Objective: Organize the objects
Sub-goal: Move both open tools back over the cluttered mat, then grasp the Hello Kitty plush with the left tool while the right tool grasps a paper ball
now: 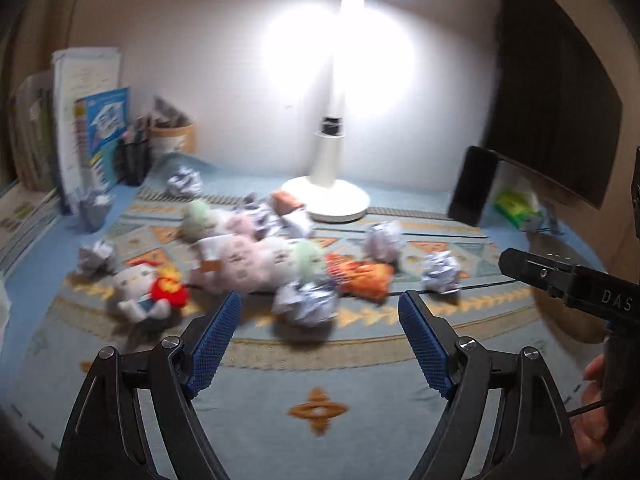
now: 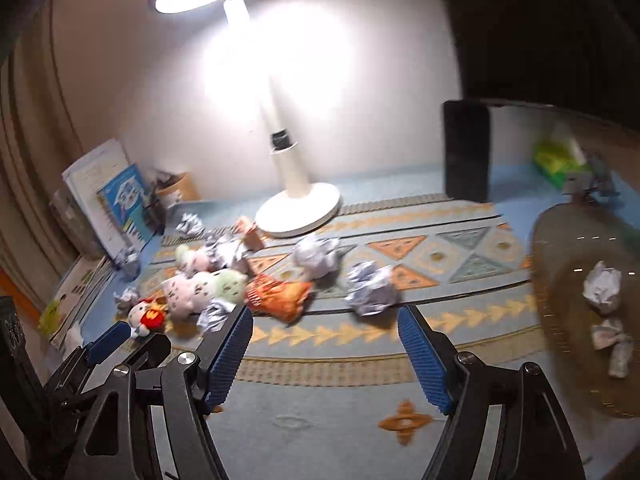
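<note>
- The crumpled grey-and-white paper ball [image 1: 306, 304] lies on the patterned blue-and-orange mat [image 1: 320, 368], in front of the white desk lamp's round base [image 1: 326, 198] and nearest the left gripper [image 1: 320, 344]. It likely weighs almost nothing and crushes easily, so a light pinch across its middle should do.
- Just behind it lies an orange crinkled snack packet [image 1: 360, 278] — probably slippery film, best taken by a flat edge.
- Left of the packet, still before the lamp base, sits a heap of soft plush toys: a pale pink-and-green one [image 1: 256, 260] and a small white doll with a red bow [image 1: 148, 290]. They look soft and forgiving; grip the body.
- More paper balls [image 2: 372, 288] are scattered around the heap.
- Right of the lamp base, a brown woven basket [image 2: 568, 320] already holds a few paper wads [image 2: 602, 286], so I judge the paper is meant to go there.
- The left gripper's blue-padded fingers stand wide apart with nothing between them; the right gripper [image 2: 324, 354] is likewise spread and empty.
- Both views are smeared by motion blur — print on the packet and the books [image 1: 100, 132] standing left of the lamp is unreadable. The basket is cut off by the right wrist view's edge, and a dark upright slab [image 2: 466, 152] right of the lamp cannot be identified.
</note>
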